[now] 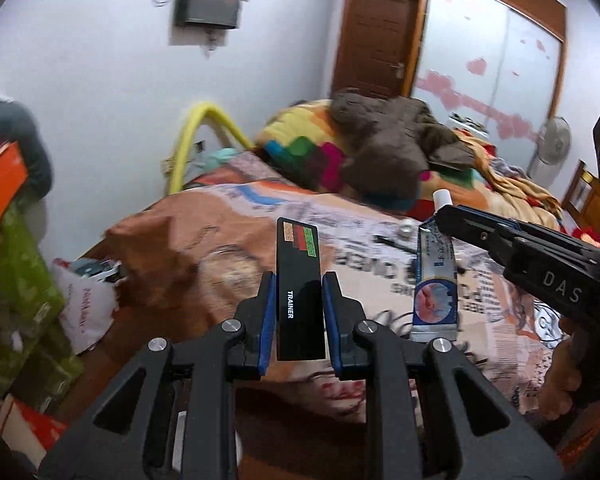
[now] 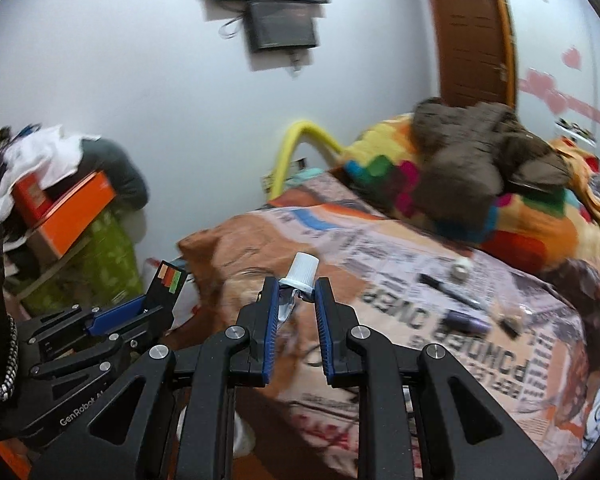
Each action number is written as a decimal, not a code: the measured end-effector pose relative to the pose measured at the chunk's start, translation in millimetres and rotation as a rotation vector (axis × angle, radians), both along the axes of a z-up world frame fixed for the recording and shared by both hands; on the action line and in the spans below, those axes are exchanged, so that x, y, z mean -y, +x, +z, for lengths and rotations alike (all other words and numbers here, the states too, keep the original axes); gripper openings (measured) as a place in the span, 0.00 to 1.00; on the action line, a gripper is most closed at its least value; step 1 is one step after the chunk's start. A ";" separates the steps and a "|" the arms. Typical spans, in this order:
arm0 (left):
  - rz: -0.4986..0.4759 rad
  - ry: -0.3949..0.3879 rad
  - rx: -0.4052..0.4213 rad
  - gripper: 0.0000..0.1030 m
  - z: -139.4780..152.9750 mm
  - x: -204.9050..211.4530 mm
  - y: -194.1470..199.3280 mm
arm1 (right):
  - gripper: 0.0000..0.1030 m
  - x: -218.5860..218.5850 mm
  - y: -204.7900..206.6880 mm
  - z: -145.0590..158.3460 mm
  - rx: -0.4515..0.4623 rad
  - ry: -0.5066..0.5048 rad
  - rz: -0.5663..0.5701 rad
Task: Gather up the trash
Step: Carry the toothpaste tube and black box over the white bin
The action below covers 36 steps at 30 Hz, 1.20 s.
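- Bed (image 1: 220, 216) with newspaper-print cover fills both views; heap of coloured blanket and a brown garment (image 1: 384, 136) sits toward its far end.
- White plastic bag (image 1: 86, 304) stands on the floor just beside the bed's near-left corner, mouth up, stuff already in it; likely the trash target, a judgement only.
- Left gripper (image 1: 299, 292) jaws pinch a flat black box (image 1: 300, 296) marked TRAINER by its long sides, box held upright above the bed's near edge.
- Right gripper (image 2: 296, 300) jaws pinch a crumpled ointment tube (image 2: 290, 304) near its white cap (image 2: 302, 270), cap pointing forward; in the left view the tube hangs down from the jaws.
- Still on the cover toward the right edge: black pen (image 2: 448, 290), small white cap-like item (image 2: 462, 268), dark purple stick (image 2: 466, 324); cannot tell what the last two are.
- Doing it well: keep both grips firm while swinging, bring each piece right over the bag mouth, let go one at a time so neither lands on the floor.
- Risk: tube gripped by its thin neck may slip or twist.
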<state>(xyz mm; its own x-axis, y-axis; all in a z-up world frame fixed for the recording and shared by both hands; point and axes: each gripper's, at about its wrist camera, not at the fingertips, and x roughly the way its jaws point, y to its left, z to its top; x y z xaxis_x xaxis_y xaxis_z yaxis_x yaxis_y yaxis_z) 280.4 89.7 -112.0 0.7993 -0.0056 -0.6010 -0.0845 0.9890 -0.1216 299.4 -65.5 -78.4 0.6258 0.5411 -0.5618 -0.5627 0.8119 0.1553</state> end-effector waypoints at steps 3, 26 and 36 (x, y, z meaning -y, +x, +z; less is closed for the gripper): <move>0.052 0.012 -0.003 0.21 -1.7 -33.2 -21.1 | 0.16 -28.7 -11.6 -4.4 -0.007 -0.010 0.053; 0.310 -0.074 -0.193 0.21 -134.2 -168.4 -103.3 | 0.16 -172.8 -55.4 -131.5 -0.262 -0.181 0.305; 0.366 -0.152 -0.321 0.21 -211.6 -184.3 -101.2 | 0.16 -195.7 -50.0 -208.2 -0.409 -0.275 0.328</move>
<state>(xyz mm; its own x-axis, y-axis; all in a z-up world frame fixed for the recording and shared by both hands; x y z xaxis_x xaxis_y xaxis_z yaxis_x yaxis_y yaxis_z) 179.1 274.0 -323.5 0.5401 0.1336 -0.8309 -0.4788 0.8607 -0.1728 249.4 130.2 -286.5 0.1534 0.4703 -0.8691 -0.7296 0.6471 0.2214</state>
